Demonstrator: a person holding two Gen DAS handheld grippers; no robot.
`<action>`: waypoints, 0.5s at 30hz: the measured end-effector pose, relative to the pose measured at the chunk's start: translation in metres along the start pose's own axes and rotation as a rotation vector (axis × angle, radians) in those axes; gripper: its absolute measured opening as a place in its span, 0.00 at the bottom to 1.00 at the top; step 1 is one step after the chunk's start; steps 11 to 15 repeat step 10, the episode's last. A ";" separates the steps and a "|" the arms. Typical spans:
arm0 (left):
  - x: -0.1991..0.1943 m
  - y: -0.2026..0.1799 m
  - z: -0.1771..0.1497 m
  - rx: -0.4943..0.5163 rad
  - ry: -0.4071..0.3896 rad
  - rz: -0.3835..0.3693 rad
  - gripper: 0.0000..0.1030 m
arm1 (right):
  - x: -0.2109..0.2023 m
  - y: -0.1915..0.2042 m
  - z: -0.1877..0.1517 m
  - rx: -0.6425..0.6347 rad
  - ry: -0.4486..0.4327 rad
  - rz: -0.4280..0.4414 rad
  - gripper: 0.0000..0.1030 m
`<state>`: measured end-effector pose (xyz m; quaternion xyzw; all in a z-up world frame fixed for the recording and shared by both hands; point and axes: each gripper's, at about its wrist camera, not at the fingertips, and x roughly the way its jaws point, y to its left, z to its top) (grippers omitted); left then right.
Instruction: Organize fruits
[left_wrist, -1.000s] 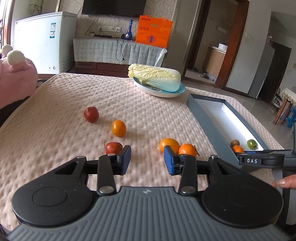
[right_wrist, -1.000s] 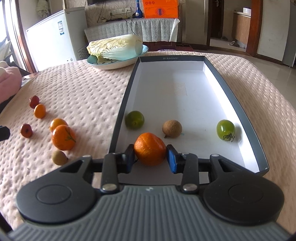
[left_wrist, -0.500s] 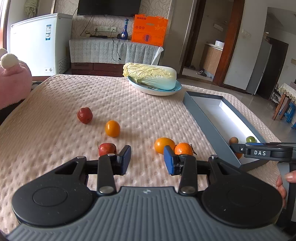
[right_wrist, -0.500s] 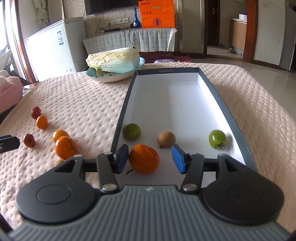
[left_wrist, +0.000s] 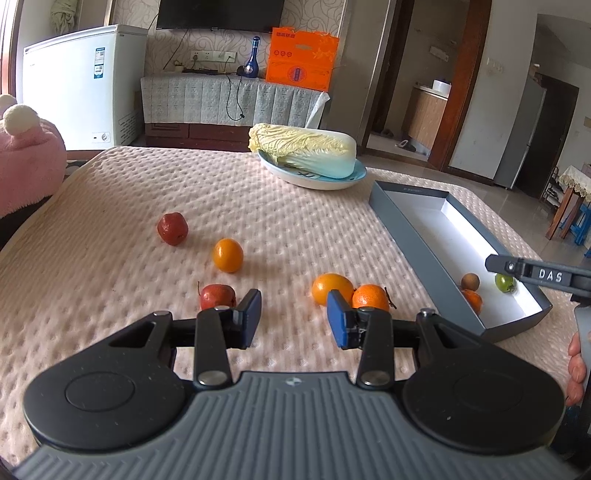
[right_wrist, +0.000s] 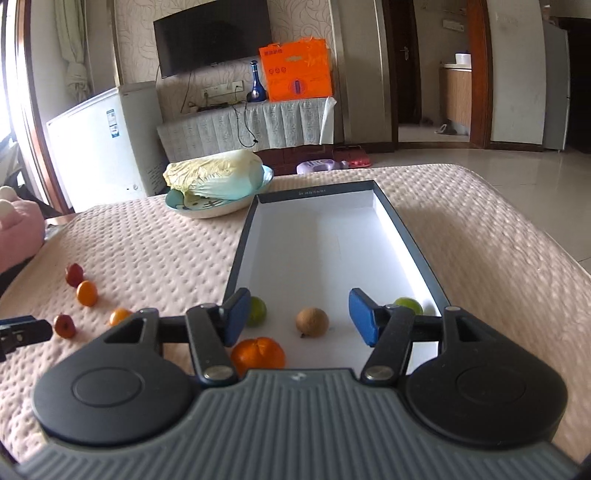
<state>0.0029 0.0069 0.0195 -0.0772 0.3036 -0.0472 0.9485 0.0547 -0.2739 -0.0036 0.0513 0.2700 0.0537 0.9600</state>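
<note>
A grey box (right_wrist: 406, 236) with a white floor holds an orange mandarin (right_wrist: 258, 351), a green fruit (right_wrist: 257, 311), a brown fruit (right_wrist: 312, 322) and a second green fruit (right_wrist: 408, 305). My right gripper (right_wrist: 300, 315) is open and empty above the box's near end, lifted clear of the mandarin. My left gripper (left_wrist: 293, 319) is open and empty, low over the pink cloth. Just beyond it lie two oranges (left_wrist: 332, 288) (left_wrist: 370, 296) and a red fruit (left_wrist: 217, 295). Farther off lie an orange (left_wrist: 228, 255) and another red fruit (left_wrist: 172, 228).
A plate (left_wrist: 314, 181) with a napa cabbage (left_wrist: 303, 149) stands at the back of the table, next to the box's far end. A pink plush thing (left_wrist: 26, 162) sits at the left edge. The box (left_wrist: 413, 229) lies along the right side.
My right gripper opened, let go of the mandarin in the box, then rose and drew back. My left gripper stayed open and shifted only slightly.
</note>
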 end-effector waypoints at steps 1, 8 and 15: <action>0.000 0.002 0.000 -0.004 -0.001 -0.001 0.44 | 0.001 0.001 0.000 -0.003 0.003 -0.009 0.59; -0.002 0.016 0.003 -0.017 -0.010 0.013 0.47 | 0.011 0.000 -0.003 0.021 0.053 -0.041 0.59; -0.004 0.021 0.003 -0.024 -0.013 0.020 0.47 | 0.007 -0.002 -0.002 0.053 0.024 -0.020 0.59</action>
